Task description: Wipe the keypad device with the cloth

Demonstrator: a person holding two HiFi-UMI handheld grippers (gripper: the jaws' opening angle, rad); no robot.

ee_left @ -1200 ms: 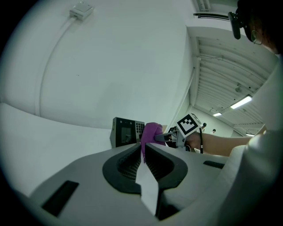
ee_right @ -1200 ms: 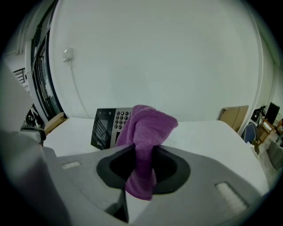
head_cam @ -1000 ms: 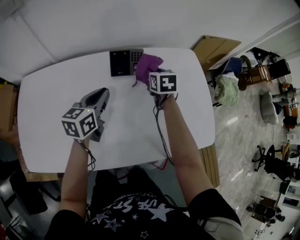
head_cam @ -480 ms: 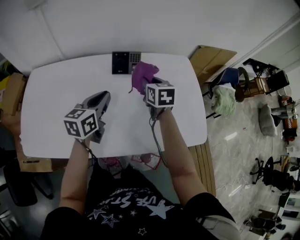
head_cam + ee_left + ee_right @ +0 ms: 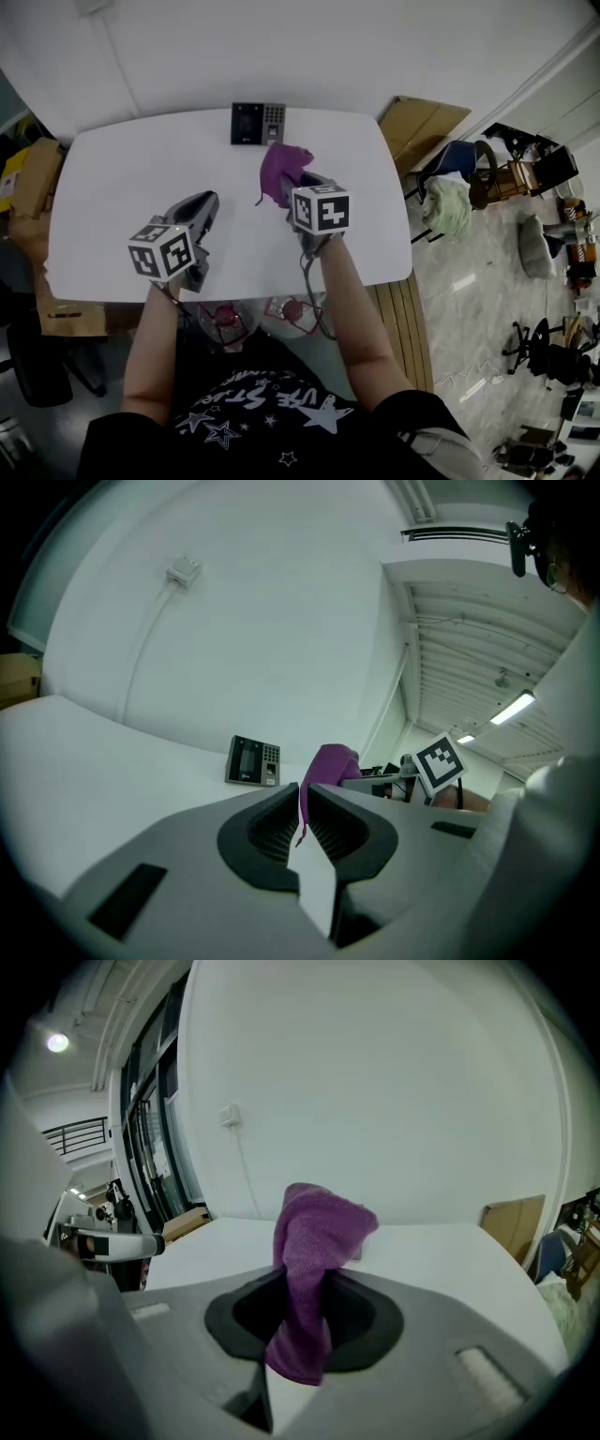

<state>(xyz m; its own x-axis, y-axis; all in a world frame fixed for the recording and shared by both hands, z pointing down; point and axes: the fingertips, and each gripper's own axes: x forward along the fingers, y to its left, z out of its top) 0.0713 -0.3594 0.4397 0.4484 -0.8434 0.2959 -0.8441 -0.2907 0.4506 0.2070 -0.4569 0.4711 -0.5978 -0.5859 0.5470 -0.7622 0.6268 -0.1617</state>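
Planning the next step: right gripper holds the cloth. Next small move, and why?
Probably lower the right gripper and release the cloth onto the table: the cloth was on the keypad device a second ago and now hangs clear of it, so the wipe looks done.

the keypad device (image 5: 258,124) sits at the far edge of the surface (image 5: 112,178), near its middle. your right tongs (image 5: 298,184) are in front of it and slightly right, with the cloth (image 5: 281,172) caught between their jaws, apart from the device. your left tongs (image 5: 202,201) are further left and nearer you, over the surface. a cardboard box (image 5: 422,117) stands past the far right corner.
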